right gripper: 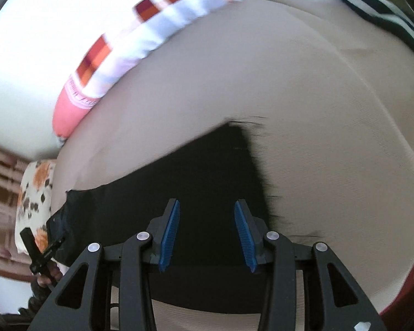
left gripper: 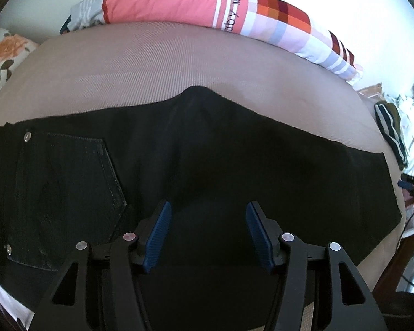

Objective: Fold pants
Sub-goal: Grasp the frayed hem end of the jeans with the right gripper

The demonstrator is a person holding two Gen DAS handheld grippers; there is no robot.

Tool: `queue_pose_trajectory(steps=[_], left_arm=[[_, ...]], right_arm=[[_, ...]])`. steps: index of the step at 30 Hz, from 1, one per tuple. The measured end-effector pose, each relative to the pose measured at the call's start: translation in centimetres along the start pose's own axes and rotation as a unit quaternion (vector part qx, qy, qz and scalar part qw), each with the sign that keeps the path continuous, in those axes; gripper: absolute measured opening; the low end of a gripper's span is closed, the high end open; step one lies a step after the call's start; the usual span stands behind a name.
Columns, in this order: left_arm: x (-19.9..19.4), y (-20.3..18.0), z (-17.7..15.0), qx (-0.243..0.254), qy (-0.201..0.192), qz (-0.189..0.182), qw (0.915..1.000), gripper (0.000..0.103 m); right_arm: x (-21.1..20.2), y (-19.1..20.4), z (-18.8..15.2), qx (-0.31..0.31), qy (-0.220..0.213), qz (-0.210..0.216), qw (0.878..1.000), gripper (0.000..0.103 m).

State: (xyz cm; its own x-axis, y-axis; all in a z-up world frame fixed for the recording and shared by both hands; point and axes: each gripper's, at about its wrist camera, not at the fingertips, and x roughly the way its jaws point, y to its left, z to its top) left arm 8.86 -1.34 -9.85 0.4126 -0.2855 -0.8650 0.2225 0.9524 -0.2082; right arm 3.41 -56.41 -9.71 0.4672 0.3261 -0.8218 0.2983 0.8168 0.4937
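The black pants (left gripper: 207, 149) lay flat across the beige bed (left gripper: 151, 63), stretched as one long band from nine o'clock to three o'clock in the left wrist view. The back pocket (left gripper: 69, 193) with its rivets sat toward eight o'clock, the crotch point rose toward twelve, and the leg end reached three o'clock. Only one pocket and one leg width showed, so I judged that the lengthwise fold, leg upon leg, was already made; the crosswise folds, hem toward waist, looked yet to be done.

The left hand-held gripper (left gripper: 208, 234) hung over the seat of the pants at six o'clock, its blue pads spread wide with nothing between them. The right hand-held gripper (right gripper: 207, 231) stood likewise spread and empty above the leg end, whose hem edge (right gripper: 258, 165) ran from twelve toward four o'clock in its blurred view. Whether either pad touched the cloth could not be told.

A pink and checked pillow (left gripper: 207, 8) lay along the far side at twelve o'clock, a floral cushion (left gripper: 2, 58) at ten, and a striped garment (left gripper: 392, 135) beyond the bed at three.
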Motion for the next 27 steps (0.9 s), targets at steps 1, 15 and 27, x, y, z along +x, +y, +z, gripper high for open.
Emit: queue_pose_trajectory(steps=[1, 15, 27], left_arm=[[0.1, -0.1, 0.0, 0.000, 0.002, 0.003, 1.0000, 0.058], [1.4, -1.1, 0.5, 0.000, 0.016, 0.033, 0.9993, 0.058], [2.1, -1.9, 0.6, 0.018, 0.012, 0.046, 0.9987, 0.064]], right_arm=[[0.1, -0.8, 0.0, 0.006, 0.002, 0.002, 1.000, 0.040], [2.4, -3.7, 0.7, -0.011, 0.033, 0.067, 0.997, 0.024], [4.0, -1.2, 1.2, -0.012, 0.013, 0.064, 0.998, 0.007]])
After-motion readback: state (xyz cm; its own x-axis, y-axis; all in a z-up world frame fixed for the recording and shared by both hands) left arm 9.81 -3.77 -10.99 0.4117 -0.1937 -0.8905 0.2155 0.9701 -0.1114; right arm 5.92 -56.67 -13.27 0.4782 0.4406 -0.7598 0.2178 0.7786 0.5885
